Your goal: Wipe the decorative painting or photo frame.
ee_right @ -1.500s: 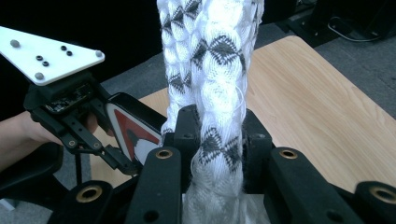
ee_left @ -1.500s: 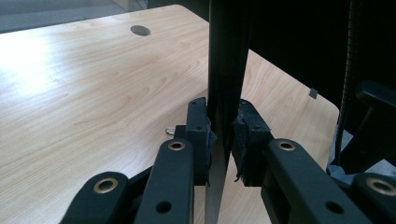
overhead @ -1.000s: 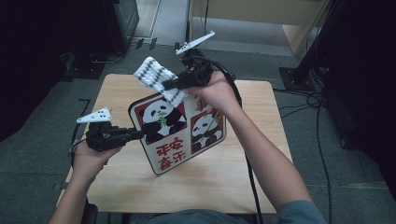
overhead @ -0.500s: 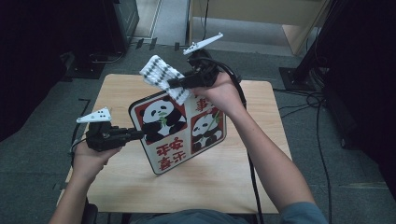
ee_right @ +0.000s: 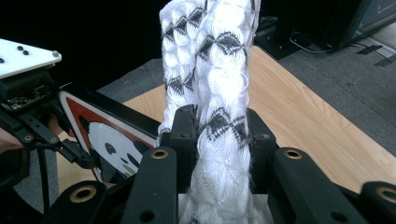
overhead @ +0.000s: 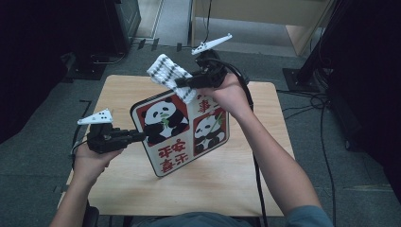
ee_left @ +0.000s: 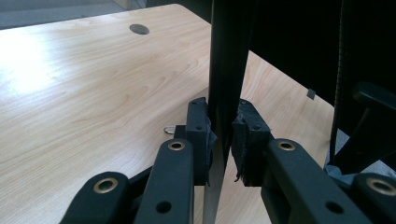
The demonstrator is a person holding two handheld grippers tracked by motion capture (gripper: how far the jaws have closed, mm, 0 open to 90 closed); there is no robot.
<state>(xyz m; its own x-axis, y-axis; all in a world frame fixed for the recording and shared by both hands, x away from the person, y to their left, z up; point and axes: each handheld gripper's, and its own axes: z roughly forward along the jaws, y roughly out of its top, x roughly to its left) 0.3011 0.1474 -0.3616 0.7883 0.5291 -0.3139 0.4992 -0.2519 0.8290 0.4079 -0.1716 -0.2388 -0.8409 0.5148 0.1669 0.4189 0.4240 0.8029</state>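
A square board [overhead: 182, 135] printed with two pandas and red characters stands tilted over the wooden table [overhead: 236, 175]. My left gripper [overhead: 141, 136] is shut on its left edge; in the left gripper view the pads [ee_left: 201, 135] pinch the thin dark board [ee_left: 229, 56]. My right gripper [overhead: 182, 85] is shut on a white knitted cloth [overhead: 166, 74] with dark diamond marks, held at the board's top edge. Its jaws have just been closing a little on the cloth [ee_right: 210, 51], which stands bunched between the pads [ee_right: 182, 135]. The panda board [ee_right: 112, 137] lies behind it.
The table has a cable hole [ee_left: 139, 29] and a small metal ring [ee_left: 169, 129] near the board's foot. Dark equipment and cables [overhead: 307, 99] stand on the grey floor around it. A person's forearms come in from the bottom.
My right gripper with the cloth has shifted slightly to the right along the board's top. The left gripper and the board have stayed put.
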